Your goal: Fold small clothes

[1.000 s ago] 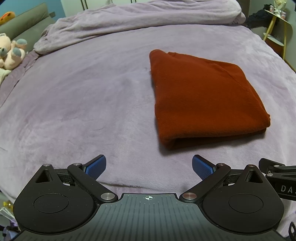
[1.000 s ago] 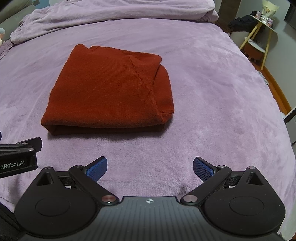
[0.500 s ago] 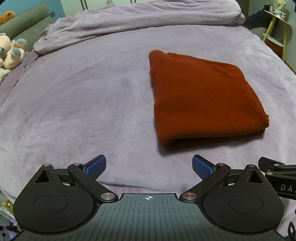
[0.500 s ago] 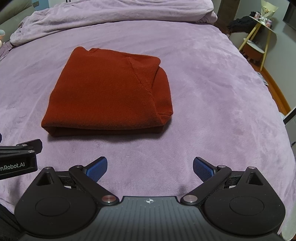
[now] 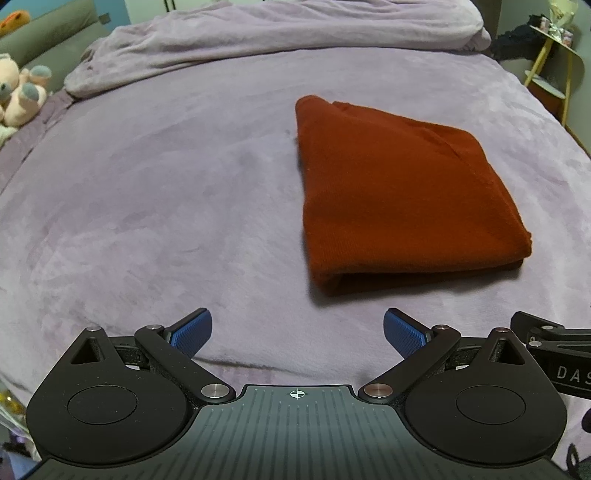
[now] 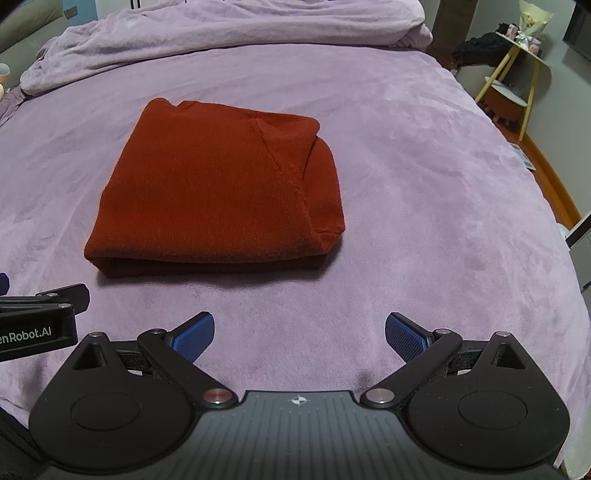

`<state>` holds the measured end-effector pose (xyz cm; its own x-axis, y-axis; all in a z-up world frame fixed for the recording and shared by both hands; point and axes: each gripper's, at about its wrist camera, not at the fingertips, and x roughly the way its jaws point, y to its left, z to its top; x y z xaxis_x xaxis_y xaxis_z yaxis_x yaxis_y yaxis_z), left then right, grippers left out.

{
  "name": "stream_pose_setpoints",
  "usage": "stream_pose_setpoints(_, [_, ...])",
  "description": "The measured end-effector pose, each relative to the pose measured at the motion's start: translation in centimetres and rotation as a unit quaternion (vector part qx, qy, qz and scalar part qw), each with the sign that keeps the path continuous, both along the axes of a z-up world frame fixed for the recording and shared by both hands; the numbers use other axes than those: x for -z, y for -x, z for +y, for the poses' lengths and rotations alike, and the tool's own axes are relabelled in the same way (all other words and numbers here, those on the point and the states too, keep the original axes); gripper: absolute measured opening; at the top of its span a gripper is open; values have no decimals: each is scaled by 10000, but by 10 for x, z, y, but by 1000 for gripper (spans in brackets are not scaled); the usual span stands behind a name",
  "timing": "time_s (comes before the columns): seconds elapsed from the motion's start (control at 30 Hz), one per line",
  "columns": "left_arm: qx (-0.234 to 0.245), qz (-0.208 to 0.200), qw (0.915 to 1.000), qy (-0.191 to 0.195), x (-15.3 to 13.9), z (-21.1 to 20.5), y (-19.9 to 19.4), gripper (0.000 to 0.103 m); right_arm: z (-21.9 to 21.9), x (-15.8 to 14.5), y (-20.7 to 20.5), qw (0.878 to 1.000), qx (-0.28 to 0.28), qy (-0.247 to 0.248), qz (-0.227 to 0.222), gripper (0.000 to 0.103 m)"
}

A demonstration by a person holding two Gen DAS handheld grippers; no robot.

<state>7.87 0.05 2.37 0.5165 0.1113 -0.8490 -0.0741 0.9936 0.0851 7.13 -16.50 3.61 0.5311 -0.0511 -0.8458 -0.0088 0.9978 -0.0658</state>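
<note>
A rust-red folded garment point(image 5: 402, 195) is laid flat on the purple blanket point(image 5: 166, 206) covering the bed; this garment is taken as the landmark. It is folded into a compact, roughly rectangular bundle, with stacked layers seen along its near edge and a seam line seen running diagonally across its top. In the right wrist view the same garment point(image 6: 218, 192) is seen with a rounded fold bulging at its right side.

The left gripper point(image 5: 297, 330) is held near the garment's near edge, offset toward its left corner, apart from the cloth. Its blue pads point(image 5: 194, 330) are spread wide and nothing is held between them. The right gripper point(image 6: 299, 334) is held near the garment's near edge, offset toward its right corner, also apart from the cloth. Its blue fingertips point(image 6: 404, 336) are likewise spread wide and empty.

Bare blanket is seen between each gripper and the garment. Part of the right gripper's body is seen at the right edge of the left wrist view, just nearer than the garment's right corner.

Beyond the garment's far edge a bunched purple duvet point(image 6: 221, 33) is piled. Far left of the garment a plush toy point(image 5: 22, 92) is seen. Far right of the garment, off the bed, a yellow-legged side table point(image 6: 517, 66) is seen.
</note>
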Motion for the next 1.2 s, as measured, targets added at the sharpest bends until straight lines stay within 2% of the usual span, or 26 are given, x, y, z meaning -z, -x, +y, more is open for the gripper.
stream_pose_setpoints(1.2, [68,34,9999,-153,0,-6,0,102,-2,-5,1,10000,17,-35,-70,99])
